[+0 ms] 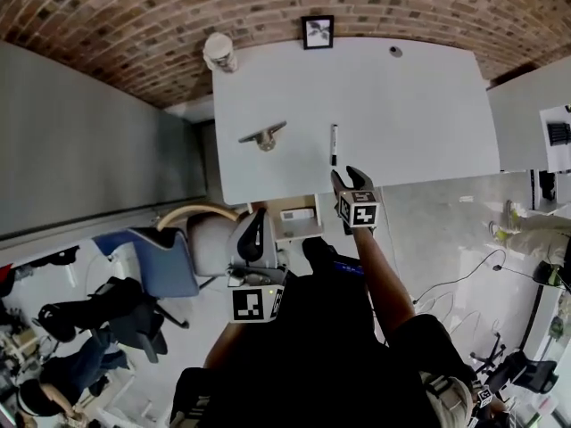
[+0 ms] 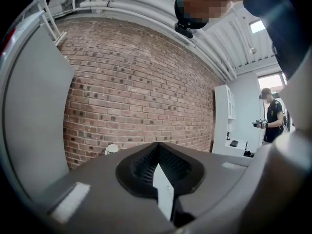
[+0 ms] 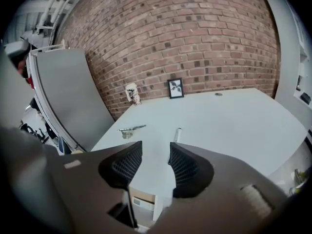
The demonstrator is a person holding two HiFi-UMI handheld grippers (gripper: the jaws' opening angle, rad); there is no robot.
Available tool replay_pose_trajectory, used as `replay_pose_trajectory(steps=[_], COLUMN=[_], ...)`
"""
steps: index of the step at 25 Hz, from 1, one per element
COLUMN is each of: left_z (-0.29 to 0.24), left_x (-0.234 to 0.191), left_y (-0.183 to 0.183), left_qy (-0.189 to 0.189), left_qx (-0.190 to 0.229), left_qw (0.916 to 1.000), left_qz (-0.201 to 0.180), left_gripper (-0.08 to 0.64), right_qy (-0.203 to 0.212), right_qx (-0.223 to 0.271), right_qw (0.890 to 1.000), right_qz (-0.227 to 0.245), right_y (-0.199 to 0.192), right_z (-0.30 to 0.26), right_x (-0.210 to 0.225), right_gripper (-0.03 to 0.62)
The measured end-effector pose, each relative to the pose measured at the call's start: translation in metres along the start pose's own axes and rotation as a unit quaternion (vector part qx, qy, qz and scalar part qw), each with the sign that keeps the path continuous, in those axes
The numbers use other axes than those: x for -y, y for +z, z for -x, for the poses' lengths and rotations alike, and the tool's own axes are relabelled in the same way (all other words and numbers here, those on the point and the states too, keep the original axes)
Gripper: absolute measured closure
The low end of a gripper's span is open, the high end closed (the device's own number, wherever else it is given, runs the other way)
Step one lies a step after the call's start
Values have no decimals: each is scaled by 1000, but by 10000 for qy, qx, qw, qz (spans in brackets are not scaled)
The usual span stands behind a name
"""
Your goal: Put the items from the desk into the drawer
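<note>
A white desk point(image 1: 401, 114) fills the upper middle of the head view. On it lie a black-and-white pen point(image 1: 334, 144) point(image 3: 178, 134) and a metal clip-like tool point(image 1: 263, 135) point(image 3: 129, 129). My right gripper point(image 1: 348, 178) point(image 3: 155, 147) hangs over the desk's front edge, just short of the pen, open with nothing between its pads. Below that edge an open drawer point(image 1: 298, 223) shows a white item inside. My left gripper point(image 1: 259, 217) point(image 2: 157, 145) is left of the drawer and below desk level, pointing level at the brick wall, shut with nothing in it.
At the desk's back stand a paper cup point(image 1: 219, 52) point(image 3: 131, 94), a small picture frame point(image 1: 318, 31) point(image 3: 175, 87) and a small round object point(image 1: 395, 51). A blue chair point(image 1: 165, 261) and grey partition point(image 1: 80, 141) sit left. Cables point(image 1: 464, 279) trail on the floor at right.
</note>
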State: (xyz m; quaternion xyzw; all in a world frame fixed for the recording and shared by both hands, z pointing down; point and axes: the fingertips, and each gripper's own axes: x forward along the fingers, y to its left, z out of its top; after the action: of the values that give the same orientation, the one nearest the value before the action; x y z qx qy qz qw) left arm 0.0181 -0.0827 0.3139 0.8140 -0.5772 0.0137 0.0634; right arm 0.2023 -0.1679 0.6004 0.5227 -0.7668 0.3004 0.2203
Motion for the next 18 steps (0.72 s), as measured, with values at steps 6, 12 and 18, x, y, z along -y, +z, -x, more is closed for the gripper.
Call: replay_pose_trajectory(steps=[6,12,18], left_z=[-21,-31,-36], left_x=[-2,-5,-3], left_y=[-8,-15,-18], left_qy=[185,388,473], left_qx=[-138,-245,-370], left_qw=[9997,9989,9981], left_qz=[45,99,103], left_gripper=[541,541,541], right_qy=[-99,-147,-329], right_qx=[-727,-1123,-1364], right_qw=[9972,9934,9900], right_qz=[-112,-177,-123], right_y=[-38,-56,-73], right_z=[-58,-92,-110], right_x=[25,36,46], right_gripper=[410,410,440])
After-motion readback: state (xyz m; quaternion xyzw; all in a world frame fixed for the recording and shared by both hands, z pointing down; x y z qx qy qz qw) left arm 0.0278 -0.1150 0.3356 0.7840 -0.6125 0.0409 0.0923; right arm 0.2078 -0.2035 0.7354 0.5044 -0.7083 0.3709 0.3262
